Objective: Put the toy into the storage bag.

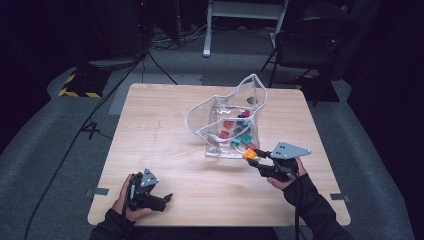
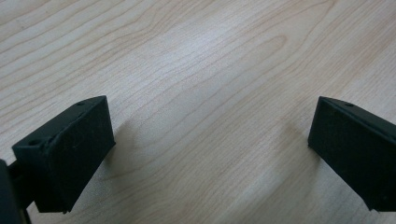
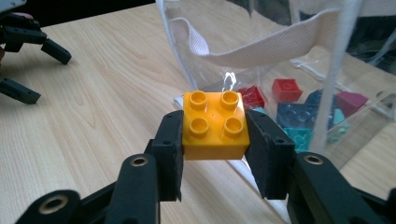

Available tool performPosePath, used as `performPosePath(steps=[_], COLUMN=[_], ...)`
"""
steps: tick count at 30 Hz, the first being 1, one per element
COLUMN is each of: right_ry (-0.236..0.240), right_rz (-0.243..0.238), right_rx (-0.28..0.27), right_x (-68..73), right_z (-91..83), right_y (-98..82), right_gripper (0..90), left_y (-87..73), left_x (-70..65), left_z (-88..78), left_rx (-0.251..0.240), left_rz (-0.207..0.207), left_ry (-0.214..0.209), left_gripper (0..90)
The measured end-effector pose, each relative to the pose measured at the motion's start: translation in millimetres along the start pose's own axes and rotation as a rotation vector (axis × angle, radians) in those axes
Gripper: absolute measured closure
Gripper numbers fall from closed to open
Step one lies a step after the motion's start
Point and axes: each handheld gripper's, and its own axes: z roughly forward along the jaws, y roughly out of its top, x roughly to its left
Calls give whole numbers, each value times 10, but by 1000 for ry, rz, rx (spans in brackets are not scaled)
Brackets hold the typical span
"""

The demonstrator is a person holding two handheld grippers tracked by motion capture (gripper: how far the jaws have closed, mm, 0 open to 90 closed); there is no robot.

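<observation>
Clamped between the black jaws of my right gripper [image 3: 215, 154] sits a yellow four-stud plastic building brick [image 3: 215, 125], pressed on both flanks and held clear of the light wooden table [image 1: 165, 150]. I hold it just at the near edge of the clear plastic pouch with white trim and a white webbing handle [image 1: 227, 117], close to its open side.

My left gripper [image 2: 210, 154] rests low over bare tabletop, well apart from the pouch and on its near-left side; its jaws stand wide with nothing between them.

Inside the pouch I already see red, dark blue, teal and magenta bricks [image 3: 299, 109] lying on the bottom, so I judge most of the packing done. No loose bricks are in sight on the table around the pouch, so this yellow one looks like the last. What remains, as I read it, is to carry it past the pouch's rim and let go.
</observation>
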Motion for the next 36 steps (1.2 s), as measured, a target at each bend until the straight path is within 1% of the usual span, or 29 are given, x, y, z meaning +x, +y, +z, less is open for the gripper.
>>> performPosePath(steps=[8, 13, 20, 36], right_ry=[-24, -42, -64, -103], right_rz=[-2, -13, -23, -42], right_rx=[-27, -41, -75, -137], right_x=[-88, -129, -182, -264], right_z=[-142, -207, -321, -482], right_y=[131, 218, 382, 730], right_gripper=[596, 596, 596, 597], left_y=[0, 0, 0, 0], left_x=[-1, -2, -1, -1], left_z=[1, 1, 1, 1], left_rx=[-1, -1, -1, -1], left_rz=[-2, -2, -2, -2], left_ry=[0, 0, 0, 0], left_gripper=[5, 5, 5, 5])
